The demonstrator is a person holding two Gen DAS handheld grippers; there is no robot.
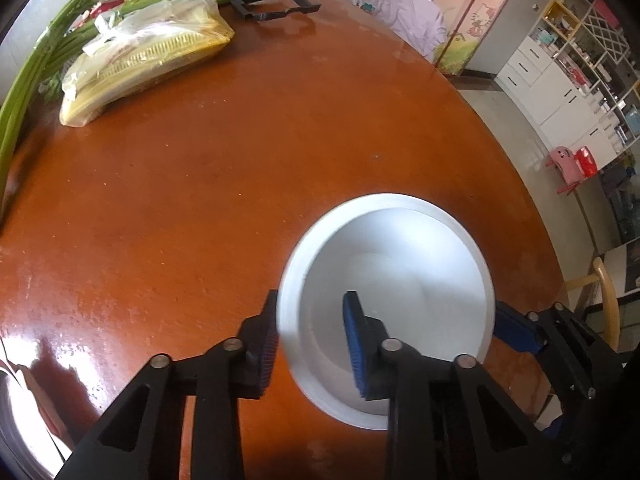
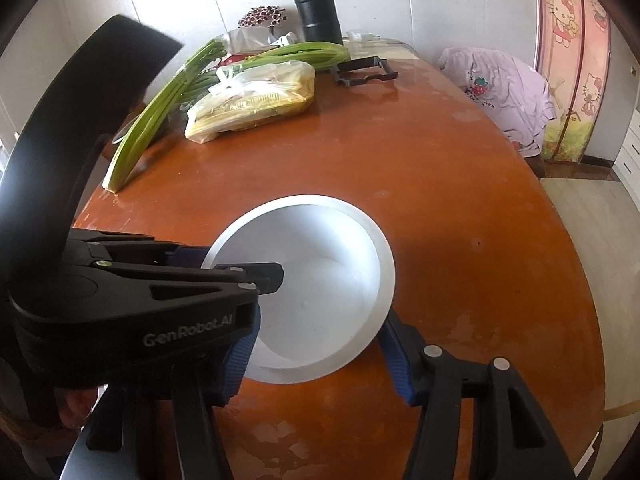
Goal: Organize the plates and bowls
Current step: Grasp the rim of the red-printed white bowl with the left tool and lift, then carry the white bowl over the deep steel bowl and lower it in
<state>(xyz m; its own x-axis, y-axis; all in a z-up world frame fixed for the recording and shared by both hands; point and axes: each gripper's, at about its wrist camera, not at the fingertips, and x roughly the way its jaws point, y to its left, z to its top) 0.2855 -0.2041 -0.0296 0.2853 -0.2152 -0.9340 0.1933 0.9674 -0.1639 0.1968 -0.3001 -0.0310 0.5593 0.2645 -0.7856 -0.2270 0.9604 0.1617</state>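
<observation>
Left gripper (image 1: 310,344): clamped on the near-left rim of the white bowl (image 1: 400,264) on the round wooden table (image 1: 200,200). Right gripper (image 2: 316,356): pads against the bowl's sides, gripping it. Right view alone shows black thermos (image 2: 317,8); left view alone, white shelving (image 1: 560,92).

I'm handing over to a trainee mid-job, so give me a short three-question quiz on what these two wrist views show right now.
1. True or false: the left tool has one finger inside the white bowl and one outside its rim.
2. What stands at the far end of the table? A) a black flask B) a red kettle C) a stack of plates
3. Fill in: the bowl holds ___.
Key: 1 true; 2 A; 3 nothing.
</observation>
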